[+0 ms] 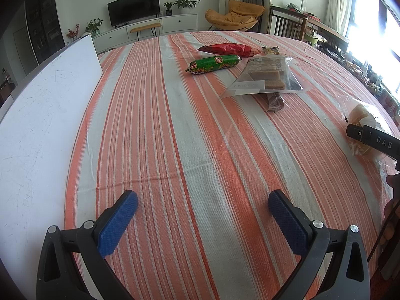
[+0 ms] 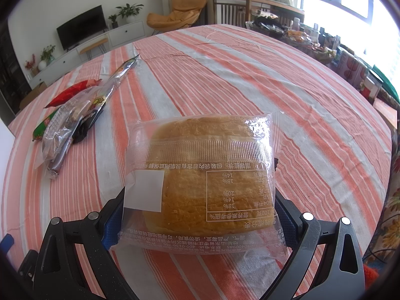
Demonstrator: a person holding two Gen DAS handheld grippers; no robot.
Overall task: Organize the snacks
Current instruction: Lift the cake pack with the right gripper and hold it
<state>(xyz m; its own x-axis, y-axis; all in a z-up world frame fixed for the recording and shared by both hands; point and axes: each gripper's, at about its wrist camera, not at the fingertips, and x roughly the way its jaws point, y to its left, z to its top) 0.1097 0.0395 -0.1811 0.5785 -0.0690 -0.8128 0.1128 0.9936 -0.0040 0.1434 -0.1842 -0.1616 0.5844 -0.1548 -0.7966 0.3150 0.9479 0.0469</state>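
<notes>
The right tongs (image 2: 200, 215) are clamped on a bread package (image 2: 200, 182), a clear wrapper with printed white text and a golden loaf inside. One blue-padded finger sits on each side of the wrapper. The package occupies the near centre of the right wrist view, above the striped table (image 2: 287, 95). From these views I cannot tell whether the package touches the cloth.

The left tongs (image 1: 203, 205) stand wide apart and hold nothing. Their blue fingers (image 1: 117, 222) frame bare striped cloth at the near edge of the table.

Further out on the table, a group of snacks lies close together. A green sausage (image 1: 213, 64) lies just beside a red snack bag (image 1: 228, 49). A clear bag of brown bars (image 1: 268, 77) lies next to them and overlaps a dark wrapped bar (image 1: 275, 101).

A white board (image 1: 45, 115) lies along the left edge of the table, well apart from the snacks.
</notes>
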